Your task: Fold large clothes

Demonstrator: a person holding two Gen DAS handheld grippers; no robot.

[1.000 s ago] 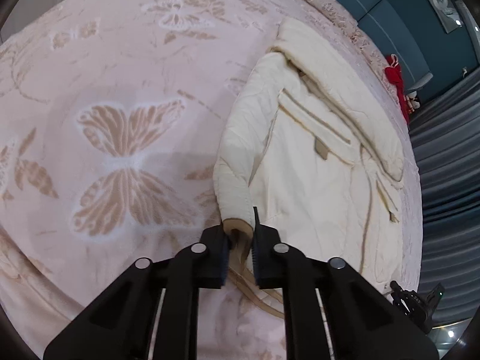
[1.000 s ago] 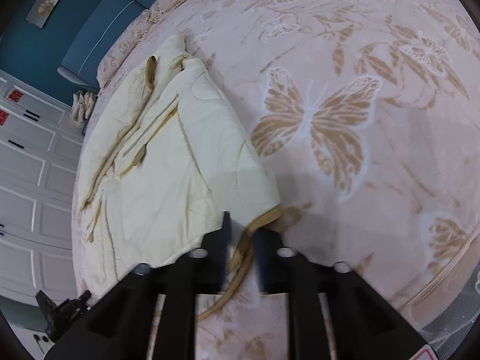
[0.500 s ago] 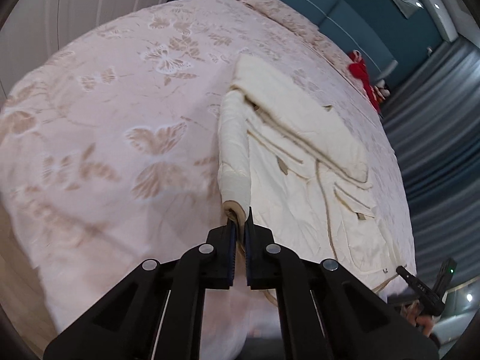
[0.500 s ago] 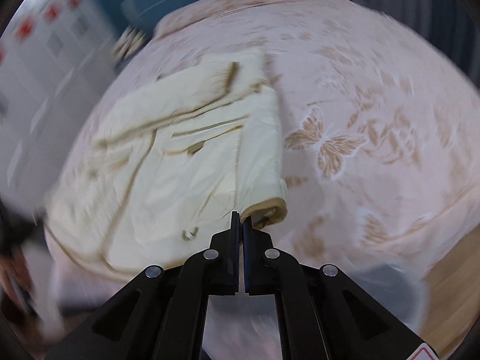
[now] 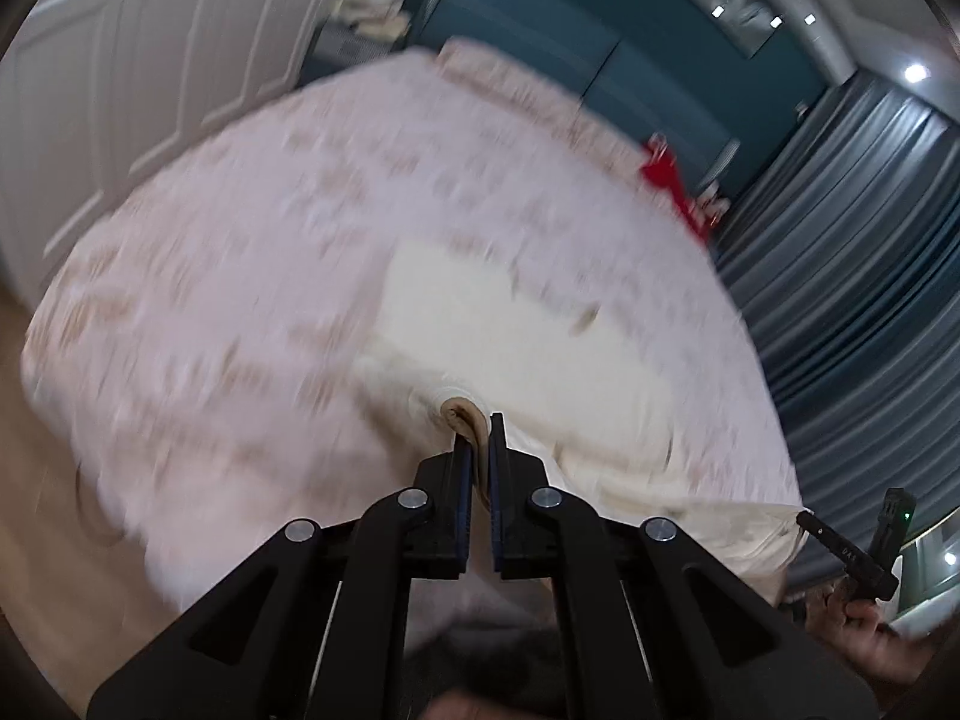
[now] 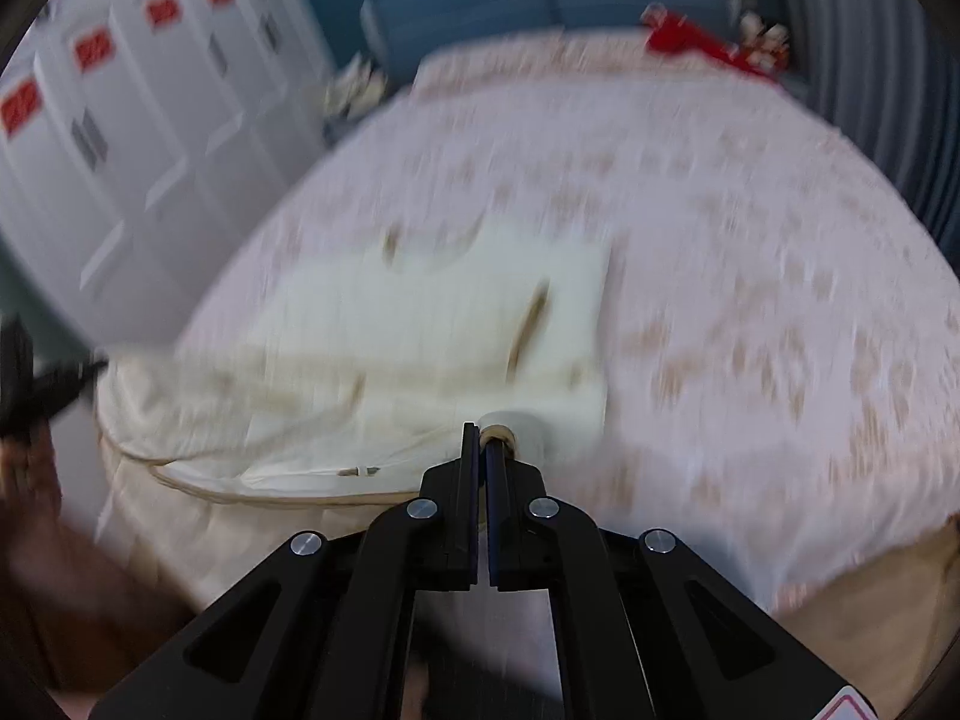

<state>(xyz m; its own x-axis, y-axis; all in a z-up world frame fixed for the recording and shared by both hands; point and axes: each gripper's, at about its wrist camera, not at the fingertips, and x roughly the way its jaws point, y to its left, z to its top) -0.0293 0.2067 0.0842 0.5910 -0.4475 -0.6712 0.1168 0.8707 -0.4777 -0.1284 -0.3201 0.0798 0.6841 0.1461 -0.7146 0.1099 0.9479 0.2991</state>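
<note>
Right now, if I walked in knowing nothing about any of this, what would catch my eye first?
Probably the big cream quilted coat spread on the pink butterfly-patterned bedspread, blurred in both views. Each black two-finger gripper is shut on a tan-trimmed cuff: the left gripper and the right gripper both pinch one right at their fingertips. A bright red item lies at the bed's far end.

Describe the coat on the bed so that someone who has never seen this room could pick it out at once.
Find the big bed with its pink butterfly-patterned cover. On its near part lies a cream padded coat with tan trim. It is the only plain pale garment there, with both tan cuffs pinched in black grippers.
</note>
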